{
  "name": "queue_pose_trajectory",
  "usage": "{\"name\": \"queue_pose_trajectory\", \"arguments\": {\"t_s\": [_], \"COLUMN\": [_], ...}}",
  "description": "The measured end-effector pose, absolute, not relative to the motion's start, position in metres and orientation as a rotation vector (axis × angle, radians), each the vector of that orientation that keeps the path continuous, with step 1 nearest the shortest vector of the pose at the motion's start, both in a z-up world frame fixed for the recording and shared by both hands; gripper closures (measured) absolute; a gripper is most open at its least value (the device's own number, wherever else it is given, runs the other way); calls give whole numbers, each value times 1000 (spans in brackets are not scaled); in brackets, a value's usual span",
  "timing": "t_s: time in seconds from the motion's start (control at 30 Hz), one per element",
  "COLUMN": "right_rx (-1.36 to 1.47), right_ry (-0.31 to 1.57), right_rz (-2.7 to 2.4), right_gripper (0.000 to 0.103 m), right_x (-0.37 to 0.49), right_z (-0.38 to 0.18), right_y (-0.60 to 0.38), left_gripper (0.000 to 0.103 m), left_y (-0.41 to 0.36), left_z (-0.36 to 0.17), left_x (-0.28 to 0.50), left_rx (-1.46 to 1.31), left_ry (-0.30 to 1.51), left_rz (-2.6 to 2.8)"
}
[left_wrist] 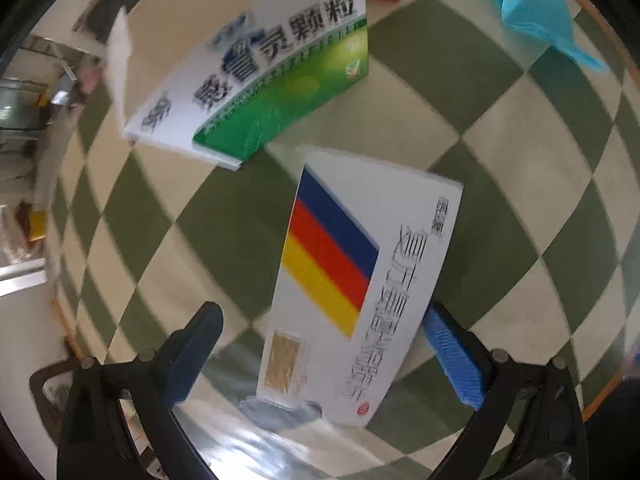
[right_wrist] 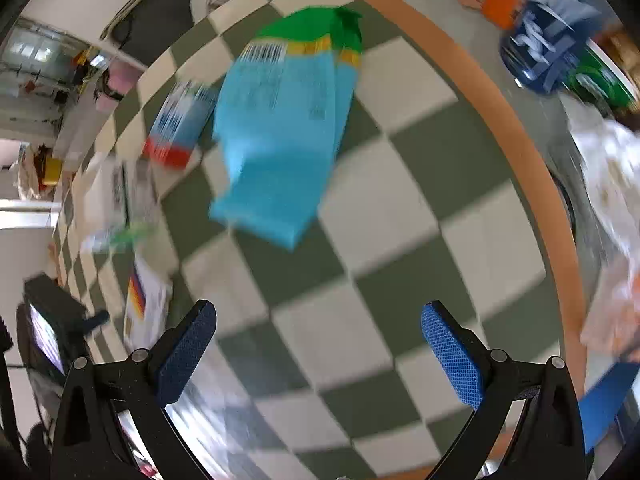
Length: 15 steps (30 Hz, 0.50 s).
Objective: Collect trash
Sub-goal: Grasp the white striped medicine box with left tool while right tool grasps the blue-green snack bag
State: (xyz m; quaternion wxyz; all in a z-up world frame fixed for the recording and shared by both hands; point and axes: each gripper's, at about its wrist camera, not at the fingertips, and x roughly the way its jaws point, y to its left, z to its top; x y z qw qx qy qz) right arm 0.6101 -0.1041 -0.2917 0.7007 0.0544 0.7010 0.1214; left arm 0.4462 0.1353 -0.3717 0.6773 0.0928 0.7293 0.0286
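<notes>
Clearly the left tool (left_wrist: 322,350), released with jaws wide, hangs over the striped white box (left_wrist: 360,280) lying flat on the checkered worktop (left_wrist: 500,92), long axis running away between the jaws, while the right tool (right_wrist: 320,348), also released, faces the farther blue carton (right_wrist: 280,136).
</notes>
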Motion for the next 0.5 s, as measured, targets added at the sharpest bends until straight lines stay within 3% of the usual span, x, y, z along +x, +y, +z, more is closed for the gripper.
{"name": "queue_pose_trajectory", "arguments": {"t_s": [0.03, 0.1, 0.27, 0.4, 0.47, 0.5], "right_rx": [140, 166, 213, 199, 173, 150], "right_ry": [1553, 1529, 1470, 1472, 1478, 1474], "right_rz": [271, 255, 183, 150, 154, 169], "right_gripper": [0, 0, 0, 1, 15, 15], "right_x": [623, 643, 684, 704, 706, 705], "right_z": [-295, -300, -314, -331, -337, -337], "right_y": [-101, -94, -71, -54, -47, -44], "left_gripper": [5, 26, 26, 26, 25, 25], "left_y": [138, 143, 157, 175, 177, 175], "left_z": [-371, -369, -366, -364, -364, -363], "left_x": [448, 450, 432, 399, 383, 380], "left_rx": [172, 52, -226, -613, -755, -767], "left_ry": [1645, 1649, 1628, 1578, 1537, 1532], "left_rz": [53, 43, 219, 446, 500, 499]}}
